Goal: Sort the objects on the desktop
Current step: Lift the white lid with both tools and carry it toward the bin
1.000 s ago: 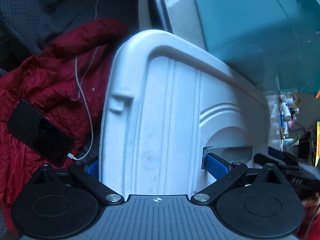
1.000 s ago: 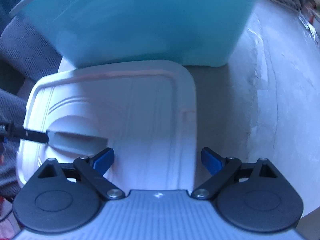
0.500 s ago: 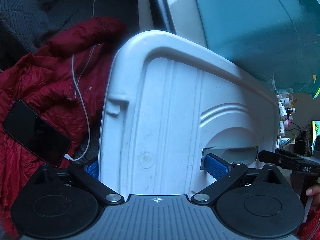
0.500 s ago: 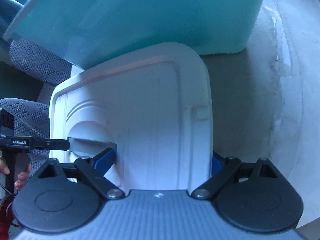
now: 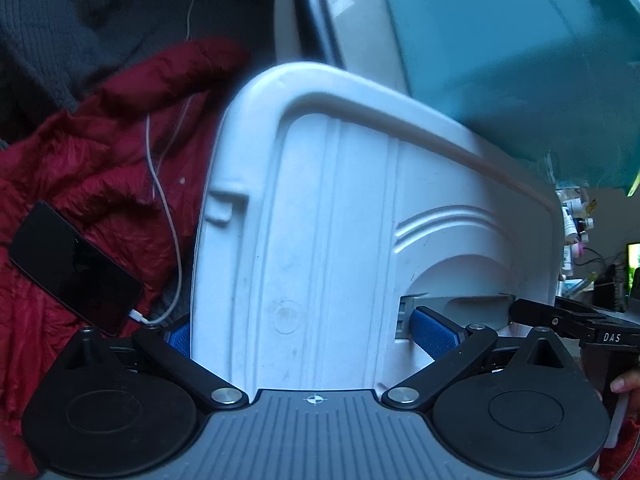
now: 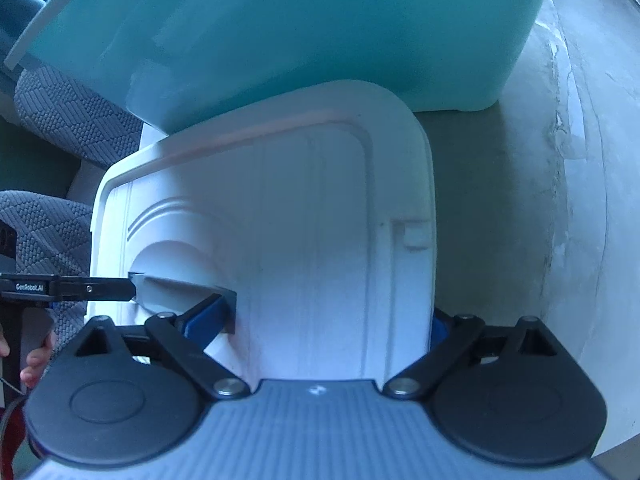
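Observation:
A white plastic lid (image 5: 344, 220) with a recessed handle fills both wrist views; it also shows in the right wrist view (image 6: 304, 216). My left gripper (image 5: 308, 332) is shut on its left half, one blue pad in the handle recess, the other on the outer edge. My right gripper (image 6: 320, 324) is shut on the right half the same way. A teal storage bin (image 6: 280, 28) stands just beyond the lid, also in the left wrist view (image 5: 520, 48).
A red jacket (image 5: 92, 168) with a black phone (image 5: 72, 268) and white cable lies left. A grey patterned seat (image 6: 68, 120) is at the left of the right view. The pale table surface (image 6: 540, 184) extends right. Small bottles (image 5: 572, 224) stand far right.
The lid, held by both grippers, has moved closer to the teal bin; its far edge now sits under the bin's base in view. The right gripper closed on the lid's edge.

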`<state>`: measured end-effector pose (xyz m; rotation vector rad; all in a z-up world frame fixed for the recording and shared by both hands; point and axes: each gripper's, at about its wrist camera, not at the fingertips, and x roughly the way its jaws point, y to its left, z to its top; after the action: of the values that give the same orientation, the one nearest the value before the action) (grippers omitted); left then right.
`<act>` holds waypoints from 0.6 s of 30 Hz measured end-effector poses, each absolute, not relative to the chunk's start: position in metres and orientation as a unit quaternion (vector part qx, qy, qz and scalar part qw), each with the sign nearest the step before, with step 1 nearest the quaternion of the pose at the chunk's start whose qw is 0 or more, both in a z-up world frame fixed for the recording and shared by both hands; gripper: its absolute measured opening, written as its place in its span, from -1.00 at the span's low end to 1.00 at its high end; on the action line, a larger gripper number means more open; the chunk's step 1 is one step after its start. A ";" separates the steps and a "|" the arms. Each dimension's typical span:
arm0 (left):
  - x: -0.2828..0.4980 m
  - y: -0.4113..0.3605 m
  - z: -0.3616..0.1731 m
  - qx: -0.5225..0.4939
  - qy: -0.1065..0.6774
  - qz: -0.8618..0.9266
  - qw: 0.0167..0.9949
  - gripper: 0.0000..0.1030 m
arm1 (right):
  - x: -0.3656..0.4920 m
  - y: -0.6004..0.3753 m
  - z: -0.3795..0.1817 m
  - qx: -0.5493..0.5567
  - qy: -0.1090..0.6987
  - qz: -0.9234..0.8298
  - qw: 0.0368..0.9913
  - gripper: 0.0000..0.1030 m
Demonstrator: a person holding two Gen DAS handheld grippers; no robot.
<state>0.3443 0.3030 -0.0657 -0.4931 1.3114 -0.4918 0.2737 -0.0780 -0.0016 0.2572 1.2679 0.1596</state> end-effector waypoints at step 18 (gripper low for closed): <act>0.302 0.284 -0.018 -0.190 0.565 -0.232 0.769 1.00 | 0.216 -0.093 0.031 0.124 0.539 0.073 0.830 0.99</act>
<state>0.3024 0.2840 -0.0179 -0.4115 1.2251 -0.5027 0.2158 -0.0934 0.0311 0.2637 1.1427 0.1549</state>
